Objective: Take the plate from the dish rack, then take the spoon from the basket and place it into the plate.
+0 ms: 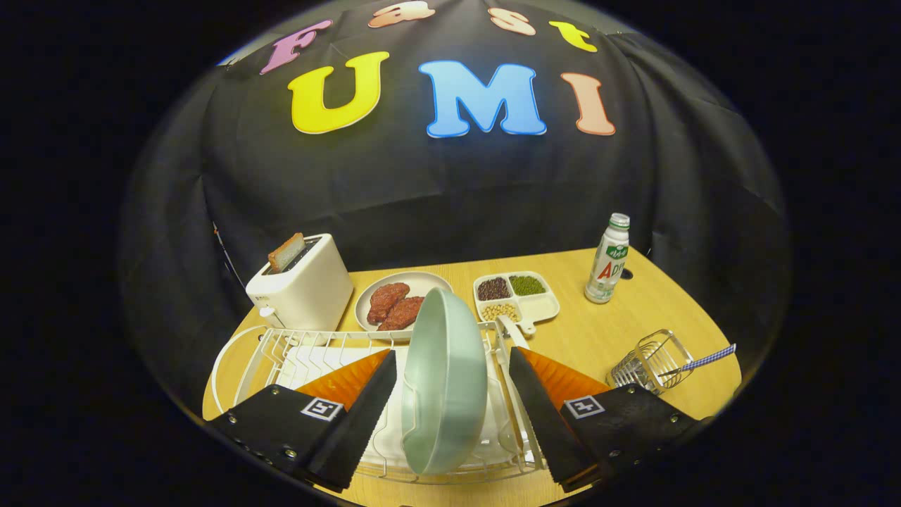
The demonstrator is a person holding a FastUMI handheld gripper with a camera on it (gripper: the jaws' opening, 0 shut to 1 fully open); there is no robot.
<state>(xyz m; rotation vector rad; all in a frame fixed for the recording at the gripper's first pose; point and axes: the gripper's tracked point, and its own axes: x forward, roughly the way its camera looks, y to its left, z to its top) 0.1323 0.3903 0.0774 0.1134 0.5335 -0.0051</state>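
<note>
Claw: my gripper (pixel 450 394) was spread wide, one finger either side of the plate, neither touching it.
Plate: the plate (pixel 445 384) stood on edge in the dish rack (pixel 281 352) at the tabletop's near edge, long axis upright, hollow face toward my left finger.
Spoon: the spoon (pixel 707 358) lay in the basket (pixel 651 359) near the right edge, handle pointing right; I couldn't see its bowl.
Hidden: the fingers covered the rack's near corners.

Bottle (pixel 608 260) label: lettering too small to read; square coded markers on tongs (pixel 450 412) fingers.
</note>
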